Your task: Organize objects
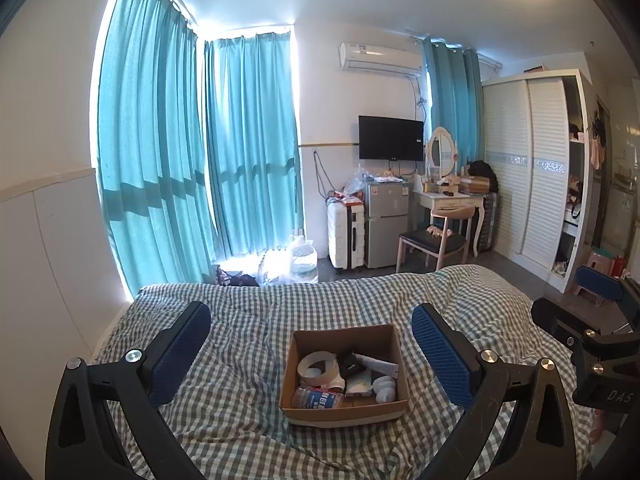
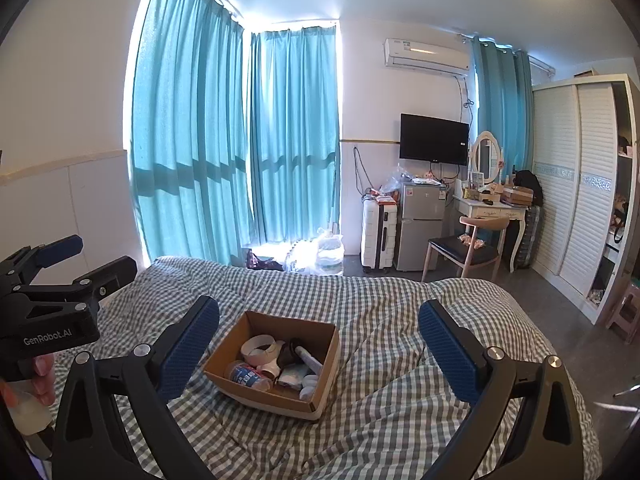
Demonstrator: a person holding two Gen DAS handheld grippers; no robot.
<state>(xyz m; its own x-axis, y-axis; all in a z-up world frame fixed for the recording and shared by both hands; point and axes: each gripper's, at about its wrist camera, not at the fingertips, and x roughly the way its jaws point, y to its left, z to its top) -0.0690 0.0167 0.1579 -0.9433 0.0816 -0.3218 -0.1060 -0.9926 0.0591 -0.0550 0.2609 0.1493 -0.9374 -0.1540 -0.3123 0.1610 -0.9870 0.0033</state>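
Both our grippers, left [image 1: 311, 344] and right [image 2: 319, 344], hang spread and empty over the box [image 1: 345, 408] on the bed [image 1: 224, 360]. Its tape roll [image 1: 318, 368], bottle [image 1: 318, 398] and tube [image 1: 378, 365] look light; we'd grip the stiff cardboard rim.

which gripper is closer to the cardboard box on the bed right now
Left, by a small margin, judging from the wrist views. The left gripper hovers straight in front of the cardboard box, its open jaws framing it. The right gripper hangs beside it, the box sitting left of centre between its jaws.
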